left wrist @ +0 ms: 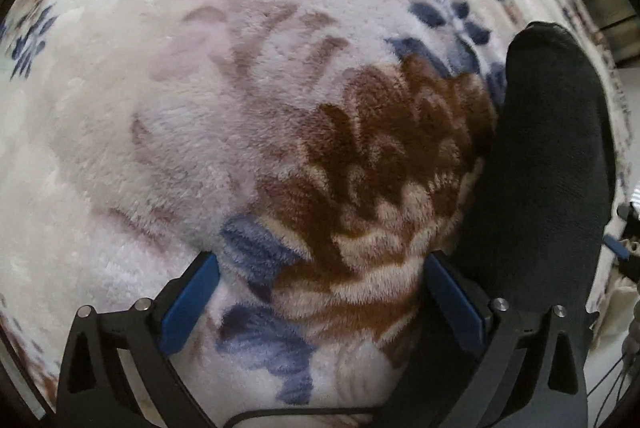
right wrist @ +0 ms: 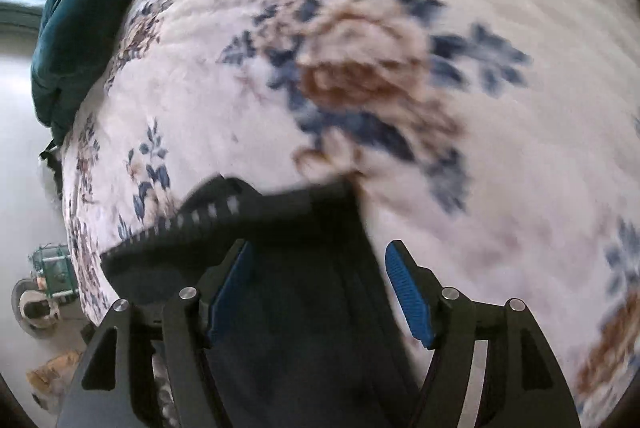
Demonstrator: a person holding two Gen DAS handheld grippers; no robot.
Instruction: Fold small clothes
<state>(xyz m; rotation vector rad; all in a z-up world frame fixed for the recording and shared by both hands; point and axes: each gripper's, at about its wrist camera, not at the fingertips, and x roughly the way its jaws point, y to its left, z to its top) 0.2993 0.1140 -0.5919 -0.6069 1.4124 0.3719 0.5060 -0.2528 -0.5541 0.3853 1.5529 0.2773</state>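
A dark sock (left wrist: 548,164) lies on the fluffy floral blanket (left wrist: 200,108) at the right of the left wrist view, its toe pointing away. My left gripper (left wrist: 320,292) is open and empty, low over the blanket, with the sock just outside its right finger (left wrist: 452,304). In the right wrist view a dark sock (right wrist: 296,268) with a ribbed cuff bearing pale marks lies between the fingers of my right gripper (right wrist: 320,288), which is open. The view is blurred. I cannot tell whether both views show the same sock.
The blanket (right wrist: 480,148) covers a bed. A dark teal cushion or cloth (right wrist: 84,24) lies at the bed's far left edge. The floor with small objects (right wrist: 44,288) shows at the lower left. The other gripper's blue pad (left wrist: 616,248) shows at the right edge.
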